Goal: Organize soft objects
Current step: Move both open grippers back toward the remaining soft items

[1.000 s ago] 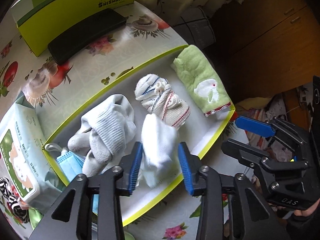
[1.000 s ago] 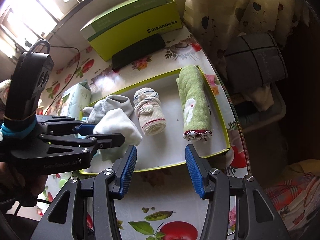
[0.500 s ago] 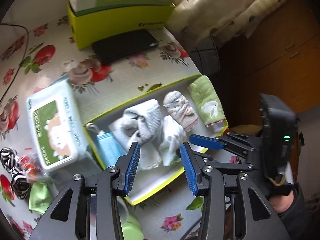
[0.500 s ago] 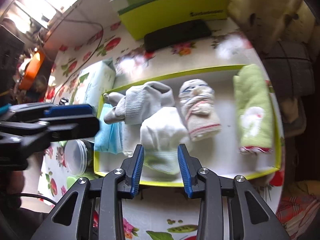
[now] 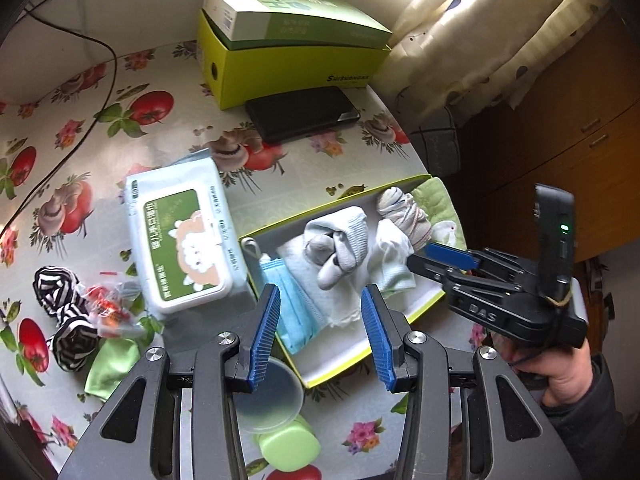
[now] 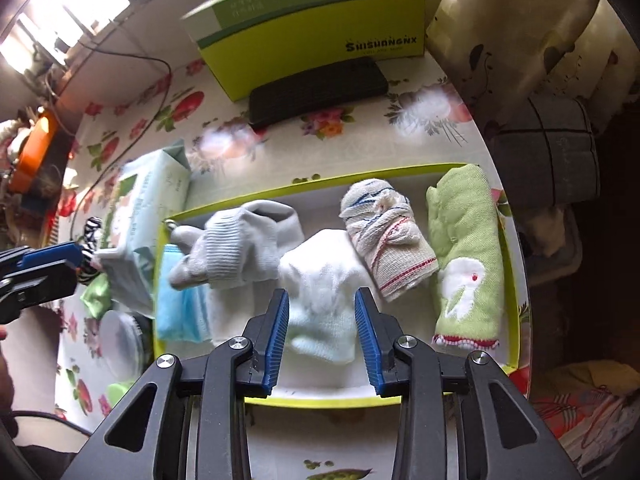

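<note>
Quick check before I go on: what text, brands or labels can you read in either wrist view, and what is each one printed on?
"SHISHUANGNX": side of the yellow-green box.
"DAS": body of the right gripper.
Smaller line under the brand on the box: too small to read.
Large letters on the green-and-white box lid: skewed, not readable.
Chinese print on the wet wipes pack: too small to read reliably.

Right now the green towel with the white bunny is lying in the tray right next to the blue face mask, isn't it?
Not quite. The green towel with the white bunny does lie in the tray, but at the opposite end from the blue face mask. The right wrist view shows the rolled striped sock beside the towel, with the white sock and grey socks between it and the mask.
</note>
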